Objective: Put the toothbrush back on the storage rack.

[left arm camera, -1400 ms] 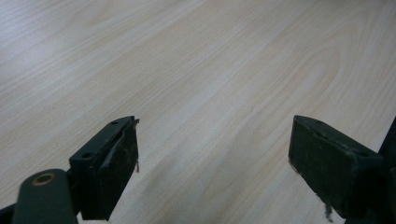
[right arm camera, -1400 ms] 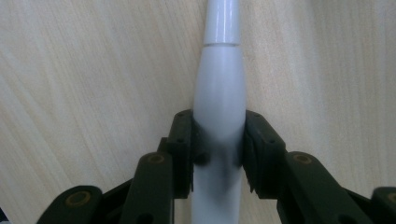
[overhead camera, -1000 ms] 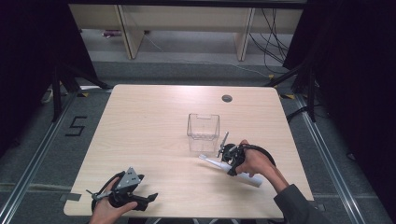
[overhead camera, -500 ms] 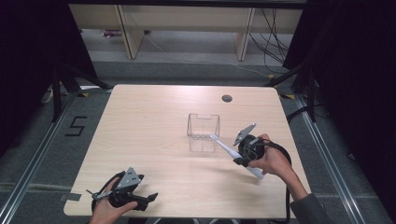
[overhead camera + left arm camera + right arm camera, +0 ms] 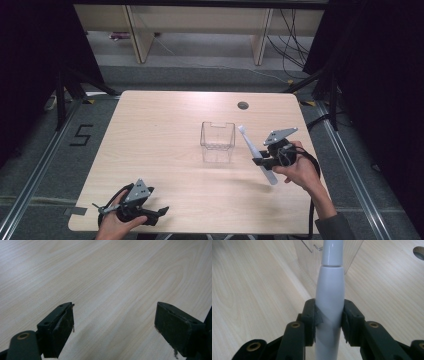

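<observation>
- Sitting in a dark-curtained bay: wooden table (image 5: pixel 165 135), grommet hole (image 5: pixel 243 105) at 1 o'clock.
- Standing mid-table: clear plastic container (image 5: pixel 217 136), looking empty.
- Pinching white electric toothbrush (image 5: pixel 329 302) by its handle: right gripper (image 5: pixel 263 161), at 3 o'clock of container, head tilting toward its rim.
- Idling at 7 o'clock: left gripper (image 5: pixel 113 327), jaws spread wide.
- Judging: pickup done, drop-in remaining.

A single black "5" (image 5: pixel 82 135) is marked on the grey floor (image 5: pixel 45 165), just left of the table (image 5: pixel 165 120). Nothing else in the views can be read.
</observation>
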Action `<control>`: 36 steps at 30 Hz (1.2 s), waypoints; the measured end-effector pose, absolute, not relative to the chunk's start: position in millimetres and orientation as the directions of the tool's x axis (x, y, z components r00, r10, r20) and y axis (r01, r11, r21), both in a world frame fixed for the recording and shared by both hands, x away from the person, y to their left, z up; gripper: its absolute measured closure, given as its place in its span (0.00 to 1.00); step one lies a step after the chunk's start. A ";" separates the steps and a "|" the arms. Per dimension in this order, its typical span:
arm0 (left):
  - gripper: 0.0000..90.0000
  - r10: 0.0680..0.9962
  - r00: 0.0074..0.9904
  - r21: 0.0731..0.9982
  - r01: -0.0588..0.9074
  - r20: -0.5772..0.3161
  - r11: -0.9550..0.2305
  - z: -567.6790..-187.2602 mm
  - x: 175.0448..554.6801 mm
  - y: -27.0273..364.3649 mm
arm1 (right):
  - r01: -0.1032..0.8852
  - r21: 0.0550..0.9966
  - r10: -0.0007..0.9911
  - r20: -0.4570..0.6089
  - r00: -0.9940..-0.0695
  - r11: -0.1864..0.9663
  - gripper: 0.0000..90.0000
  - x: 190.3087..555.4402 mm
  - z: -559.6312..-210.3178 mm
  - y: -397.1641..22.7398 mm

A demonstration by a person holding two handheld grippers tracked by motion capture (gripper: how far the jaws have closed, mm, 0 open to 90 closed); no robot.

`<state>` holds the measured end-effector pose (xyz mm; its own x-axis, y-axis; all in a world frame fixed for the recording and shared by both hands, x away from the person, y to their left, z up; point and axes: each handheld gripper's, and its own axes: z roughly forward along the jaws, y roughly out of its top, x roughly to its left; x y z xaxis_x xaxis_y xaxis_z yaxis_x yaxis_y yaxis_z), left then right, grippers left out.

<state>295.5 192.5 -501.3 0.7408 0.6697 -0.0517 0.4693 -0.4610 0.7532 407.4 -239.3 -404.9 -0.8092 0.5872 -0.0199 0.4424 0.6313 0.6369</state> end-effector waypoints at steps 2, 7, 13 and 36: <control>0.17 0.670 0.741 0.753 0.470 -0.052 -0.461 -501.3 295.5 192.6 | 0.425 0.671 0.596 -0.032 -0.802 0.608 0.74 408.6 -402.0 -242.2; 0.17 0.671 0.740 0.754 0.469 -0.051 -0.460 -501.2 295.7 193.1 | 0.440 0.707 0.623 0.000 -0.782 0.553 0.74 410.0 -391.4 -246.8; 0.17 0.672 0.739 0.754 0.470 -0.052 -0.459 -501.5 295.8 193.1 | 0.432 0.748 0.635 0.018 -0.772 0.505 0.74 413.6 -382.0 -246.0; 0.17 0.671 0.740 0.754 0.469 -0.052 -0.460 -501.7 295.8 192.8 | 0.377 0.825 0.625 0.039 -0.780 0.420 0.74 431.1 -355.3 -223.2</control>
<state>295.8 192.8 -501.7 0.7401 0.6705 -0.0518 0.4693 -0.4597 0.7540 431.1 -223.2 -355.3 -0.7800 0.6246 0.0387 0.3774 0.4202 0.8252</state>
